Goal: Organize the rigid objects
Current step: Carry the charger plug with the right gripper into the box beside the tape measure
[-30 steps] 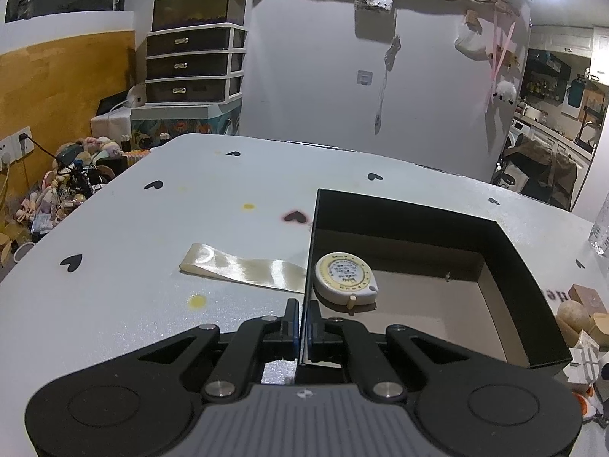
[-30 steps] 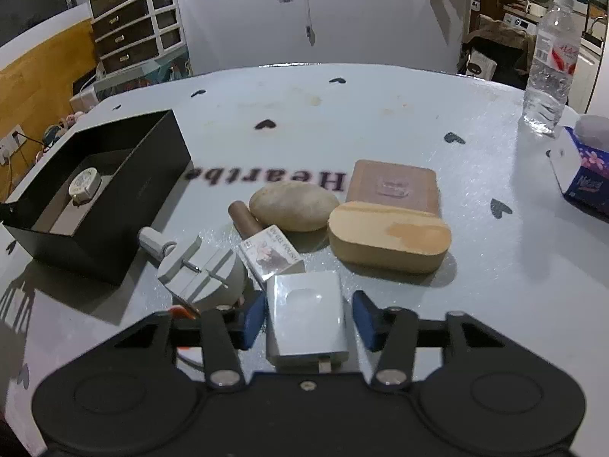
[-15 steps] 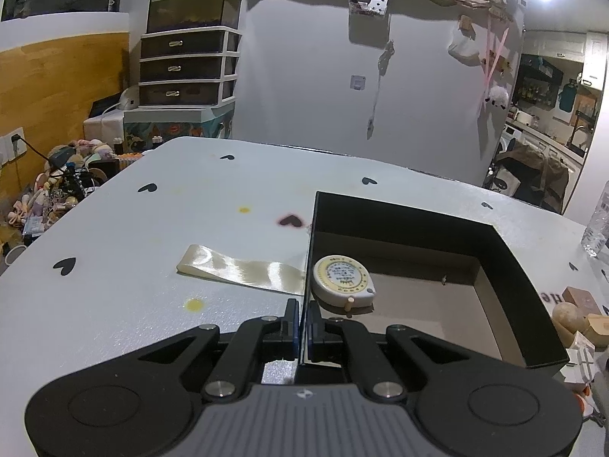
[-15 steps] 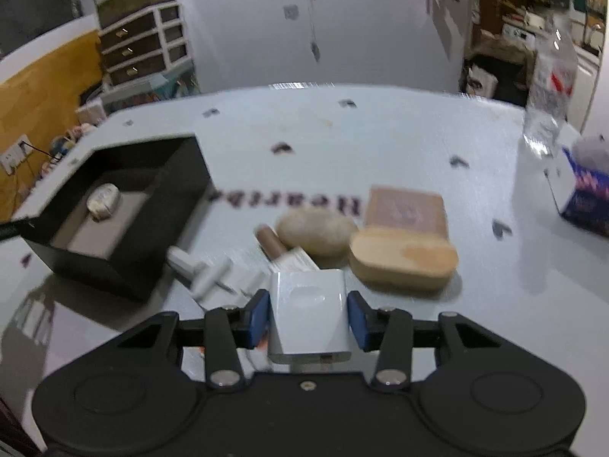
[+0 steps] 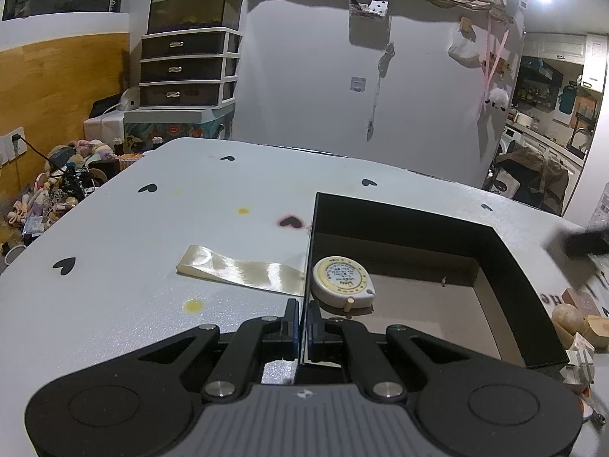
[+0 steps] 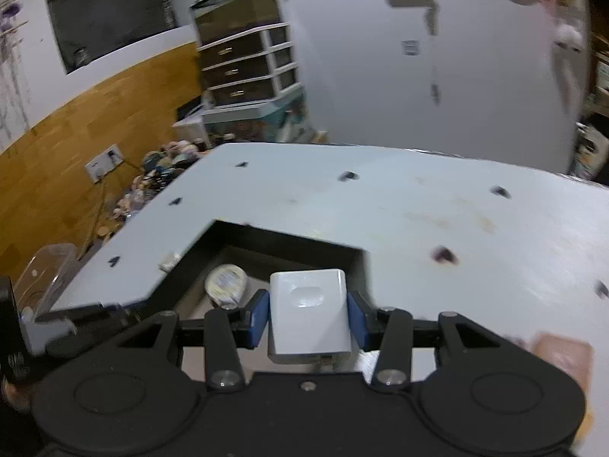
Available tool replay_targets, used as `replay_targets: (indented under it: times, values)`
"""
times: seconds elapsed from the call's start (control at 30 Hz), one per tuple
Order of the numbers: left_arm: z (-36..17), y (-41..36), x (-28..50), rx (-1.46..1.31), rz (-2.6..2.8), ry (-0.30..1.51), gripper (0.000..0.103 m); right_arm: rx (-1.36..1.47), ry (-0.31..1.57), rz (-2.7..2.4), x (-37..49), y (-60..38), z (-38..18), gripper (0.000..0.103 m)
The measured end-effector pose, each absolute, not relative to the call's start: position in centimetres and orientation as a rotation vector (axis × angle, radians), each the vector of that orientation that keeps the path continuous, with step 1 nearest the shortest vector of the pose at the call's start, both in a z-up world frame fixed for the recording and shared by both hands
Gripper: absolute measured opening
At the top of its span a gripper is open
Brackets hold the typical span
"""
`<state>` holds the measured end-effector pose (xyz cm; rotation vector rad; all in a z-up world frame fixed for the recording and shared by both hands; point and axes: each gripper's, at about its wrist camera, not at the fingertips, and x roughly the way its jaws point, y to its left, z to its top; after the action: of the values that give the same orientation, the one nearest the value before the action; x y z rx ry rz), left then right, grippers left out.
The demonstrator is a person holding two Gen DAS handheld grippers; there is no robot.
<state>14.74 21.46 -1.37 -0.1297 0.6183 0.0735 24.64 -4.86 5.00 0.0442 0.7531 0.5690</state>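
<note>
My left gripper (image 5: 303, 325) is shut on the near left wall of the black box (image 5: 506, 259), pinching its thin edge. A round white and yellow tape measure (image 5: 341, 280) lies inside the box at its near left corner. My right gripper (image 6: 307, 314) is shut on a white charger block (image 6: 309, 316) and holds it in the air above the black box (image 6: 289, 242). The tape measure (image 6: 227, 285) shows just beyond the block, to its left. The right gripper's blurred tip with the block enters the left wrist view at the right edge (image 5: 574, 249).
A pale ribbon strip (image 5: 243, 272) lies on the table left of the box. A beige stone (image 5: 567, 318), a wooden block (image 5: 597, 331) and small white items (image 5: 580, 358) lie right of the box. A brown flat case (image 6: 563, 358) sits at the right.
My right gripper has lifted the white charger block off the table and swung left until it is over the black box. My left gripper has stayed on the box wall.
</note>
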Motion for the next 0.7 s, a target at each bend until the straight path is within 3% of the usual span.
replay_targets:
  times: [0.47, 0.7]
  values:
    - [-1.3, 21.1, 14.9, -0.121, 0.085, 0.625, 0.003, 0.114, 1.000, 0.527, 32.3, 4.1, -0.1, 0.046]
    - [-1.3, 21.1, 15.0, -0.121, 0.088, 0.624, 0.003, 0.115, 1.024, 0.497, 33.4, 6.0, -1.6, 0.046]
